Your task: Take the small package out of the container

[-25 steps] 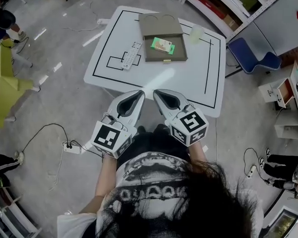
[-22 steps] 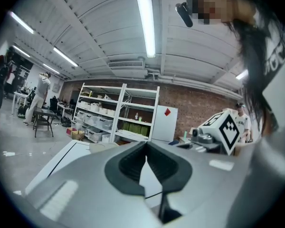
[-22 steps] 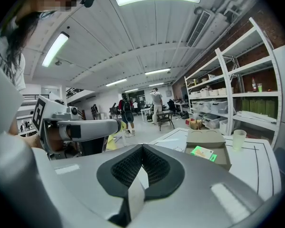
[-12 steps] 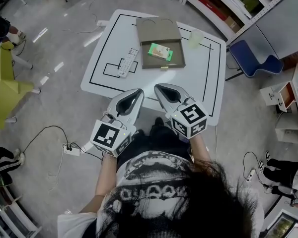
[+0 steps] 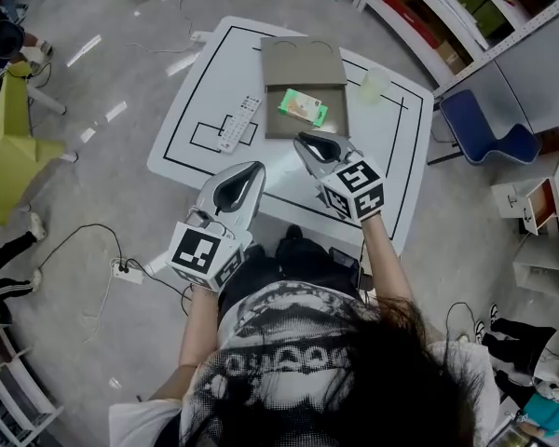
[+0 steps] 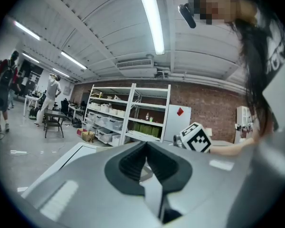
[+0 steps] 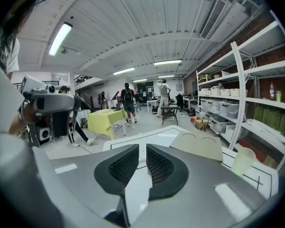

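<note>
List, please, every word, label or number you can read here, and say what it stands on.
Nothing can be read with certainty.
small package: print too small to read.
remote: button labels too small to read.
shirt: print too blurred to read.
marker cube: square pattern only, no words.

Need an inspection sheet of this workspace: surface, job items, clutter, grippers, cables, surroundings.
Surface: white table with black line markings.
Job's things: tan container open, lid folded back; small green package lying inside it.
Clutter: remote control left of the container; translucent cup to its right.
Grippers: left hand-held gripper shut, empty; right hand-held gripper jaws opening, nothing between them, near the container's front edge.
Cables: power strip with leads on the floor, left.
Surroundings: blue chair, shelving, yellow-green table, people in the background.
</note>
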A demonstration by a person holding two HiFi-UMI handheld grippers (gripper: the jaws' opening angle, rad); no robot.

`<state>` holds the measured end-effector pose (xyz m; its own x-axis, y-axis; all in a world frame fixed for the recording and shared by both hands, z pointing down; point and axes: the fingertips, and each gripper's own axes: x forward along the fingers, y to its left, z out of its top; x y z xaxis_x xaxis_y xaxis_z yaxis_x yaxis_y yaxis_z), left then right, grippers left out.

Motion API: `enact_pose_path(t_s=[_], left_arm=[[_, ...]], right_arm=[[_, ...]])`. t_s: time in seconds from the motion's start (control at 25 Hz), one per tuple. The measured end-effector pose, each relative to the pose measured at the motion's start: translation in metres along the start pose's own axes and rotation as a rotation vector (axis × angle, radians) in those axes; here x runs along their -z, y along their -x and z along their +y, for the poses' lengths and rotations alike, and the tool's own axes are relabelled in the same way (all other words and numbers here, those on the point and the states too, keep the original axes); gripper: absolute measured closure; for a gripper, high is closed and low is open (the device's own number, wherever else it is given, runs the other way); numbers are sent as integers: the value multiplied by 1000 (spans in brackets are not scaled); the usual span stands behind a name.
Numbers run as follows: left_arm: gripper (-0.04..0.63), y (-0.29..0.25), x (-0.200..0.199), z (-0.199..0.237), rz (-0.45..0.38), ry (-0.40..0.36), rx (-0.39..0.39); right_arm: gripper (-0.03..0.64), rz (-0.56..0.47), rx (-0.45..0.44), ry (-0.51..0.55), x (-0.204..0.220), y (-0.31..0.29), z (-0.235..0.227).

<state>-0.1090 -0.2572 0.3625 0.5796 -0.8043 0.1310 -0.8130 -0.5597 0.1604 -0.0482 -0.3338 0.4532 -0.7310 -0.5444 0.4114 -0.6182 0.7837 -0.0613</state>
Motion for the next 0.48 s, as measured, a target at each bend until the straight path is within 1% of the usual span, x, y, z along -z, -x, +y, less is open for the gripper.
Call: enact_pose_path(t_s=[0.12,0.2,0.48], left_arm=[[595,-8,1,5,2,2,-28],[595,-12,2,8,8,3,-45],[595,-27,13,17,44,16,-98]], right_arm=[[522,66,-14,64,12,-19,-26],[499,104,-25,95,21,-33,-43],[396,258,-43,122,66,-84,-113]])
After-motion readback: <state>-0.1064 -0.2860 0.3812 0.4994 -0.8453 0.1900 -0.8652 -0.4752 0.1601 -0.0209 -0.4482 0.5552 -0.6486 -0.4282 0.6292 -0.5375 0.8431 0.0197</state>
